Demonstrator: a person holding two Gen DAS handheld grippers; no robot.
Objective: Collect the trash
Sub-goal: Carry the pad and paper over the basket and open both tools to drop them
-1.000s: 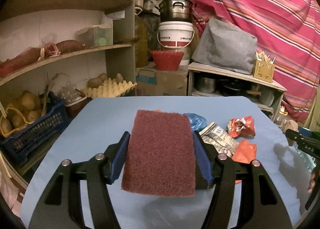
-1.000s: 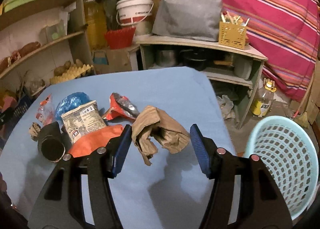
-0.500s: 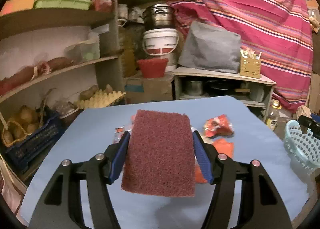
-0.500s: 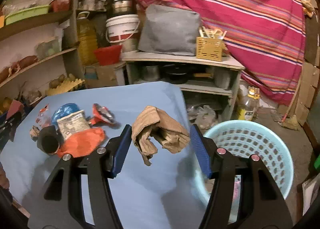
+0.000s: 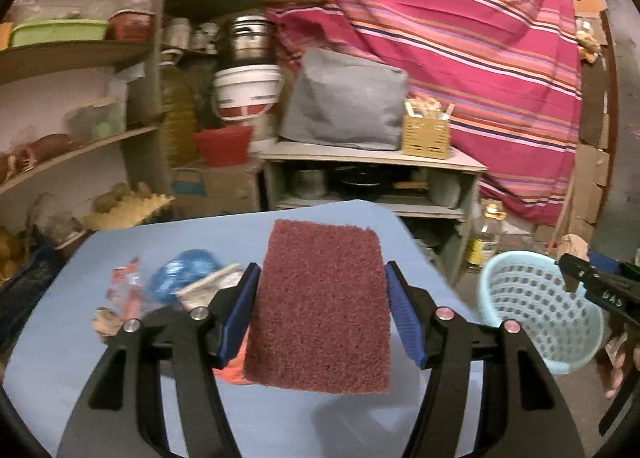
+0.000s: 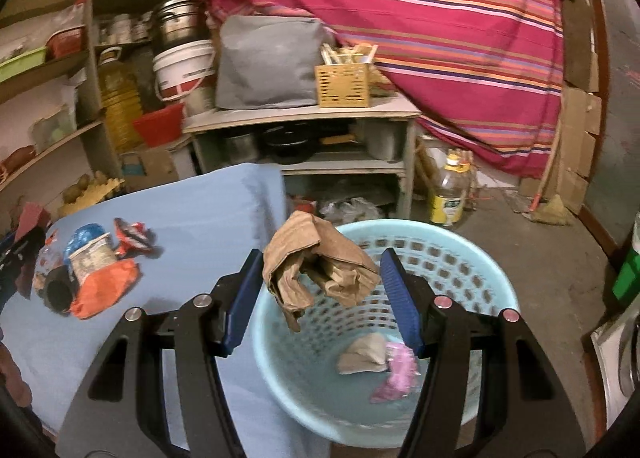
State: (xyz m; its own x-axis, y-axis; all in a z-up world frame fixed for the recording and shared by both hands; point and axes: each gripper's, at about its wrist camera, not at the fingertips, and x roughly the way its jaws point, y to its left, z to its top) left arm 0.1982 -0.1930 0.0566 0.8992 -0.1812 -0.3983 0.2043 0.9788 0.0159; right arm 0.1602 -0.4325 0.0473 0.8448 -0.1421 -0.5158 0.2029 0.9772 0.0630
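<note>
Now I've swung both hands off the table's (image 6: 180, 210) right edge, so my right gripper (image 6: 322, 294), clamped on crumpled brown paper (image 6: 316, 258), hangs over the basket (image 6: 472, 258) while my left gripper (image 5: 320, 310), holding the maroon scouring pad (image 5: 320, 298), nears it, ready to drop.

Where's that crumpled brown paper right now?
In the right wrist view, the crumpled brown paper is clamped in the right gripper, above the rim of the light blue basket beside the table.
</note>
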